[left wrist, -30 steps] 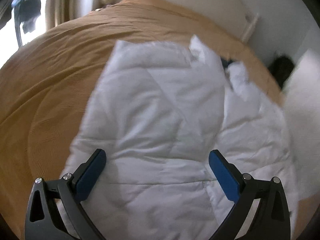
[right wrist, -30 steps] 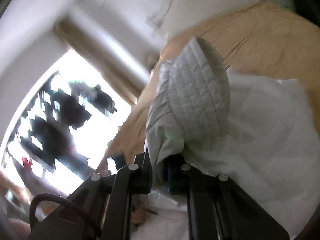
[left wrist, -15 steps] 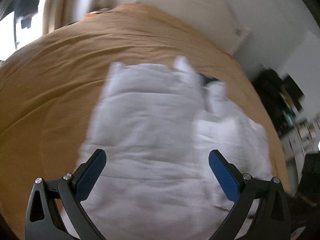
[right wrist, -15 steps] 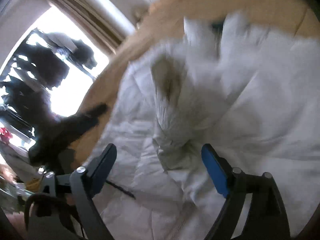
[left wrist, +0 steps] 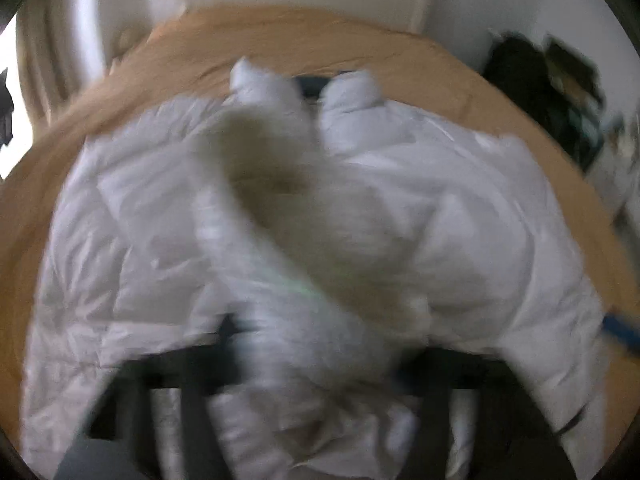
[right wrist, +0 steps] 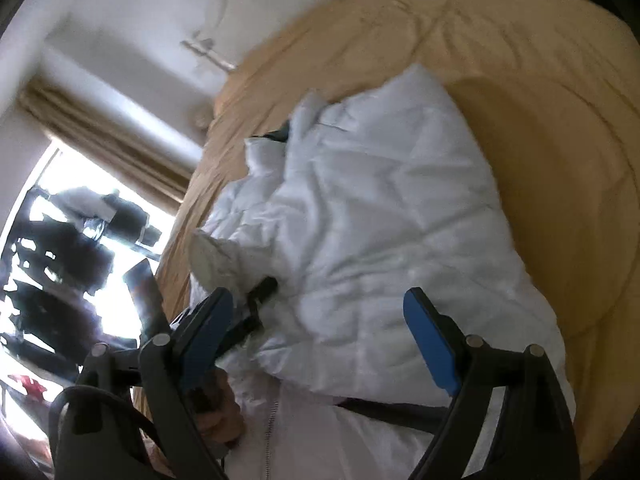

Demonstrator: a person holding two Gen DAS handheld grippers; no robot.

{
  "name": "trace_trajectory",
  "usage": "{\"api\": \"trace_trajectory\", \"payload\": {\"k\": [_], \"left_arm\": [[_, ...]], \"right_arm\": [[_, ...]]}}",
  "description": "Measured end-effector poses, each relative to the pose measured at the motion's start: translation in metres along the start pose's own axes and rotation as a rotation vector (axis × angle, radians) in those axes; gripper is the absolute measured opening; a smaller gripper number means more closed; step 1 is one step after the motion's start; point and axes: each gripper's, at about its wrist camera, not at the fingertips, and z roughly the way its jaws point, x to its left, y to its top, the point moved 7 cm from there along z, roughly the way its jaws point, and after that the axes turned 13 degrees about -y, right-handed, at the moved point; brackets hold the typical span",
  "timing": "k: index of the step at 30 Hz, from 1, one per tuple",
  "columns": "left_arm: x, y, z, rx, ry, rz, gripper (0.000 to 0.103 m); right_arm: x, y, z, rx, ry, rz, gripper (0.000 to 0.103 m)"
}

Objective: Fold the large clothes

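Left tool (left wrist: 320,360), blurred, has just been closing on a bunched sleeve (left wrist: 288,264) of the white padded jacket (left wrist: 460,216) on the bed (left wrist: 300,44); grip looks on, so carry it across flat. Right tool (right wrist: 320,332) stands apart, empty, above the jacket (right wrist: 380,208); it should pin the fold edge.
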Motion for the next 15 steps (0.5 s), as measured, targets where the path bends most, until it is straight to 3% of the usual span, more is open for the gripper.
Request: {"api": "trace_trajectory", "payload": {"k": [1, 2, 4, 6, 12, 13, 15], "left_arm": [[0.017, 0.004, -0.008, -0.01, -0.093, -0.102, 0.035], [0.028, 0.005, -0.015, -0.014, -0.123, -0.153, 0.023], [0.071, 0.007, -0.034, -0.024, -0.205, -0.342, 0.021], [0.098, 0.004, -0.047, -0.032, -0.286, -0.46, 0.021], [0.139, -0.011, -0.068, -0.039, -0.324, -0.507, 0.025], [0.145, -0.018, -0.065, -0.024, -0.359, -0.538, 0.025], [0.153, -0.024, -0.065, -0.014, -0.413, -0.59, 0.026]], "right_arm": [[-0.001, -0.004, 0.003, -0.003, -0.004, 0.002, 0.087], [-0.005, -0.006, 0.0, -0.006, -0.01, -0.002, 0.087], [0.002, -0.01, -0.002, -0.013, -0.017, -0.025, 0.087], [0.015, -0.015, -0.004, -0.022, -0.016, -0.066, 0.087], [0.093, -0.035, 0.015, -0.05, 0.002, -0.272, 0.083], [0.11, -0.041, 0.023, -0.058, -0.005, -0.325, 0.082], [0.132, -0.053, 0.047, -0.051, -0.032, -0.397, 0.069]]}}
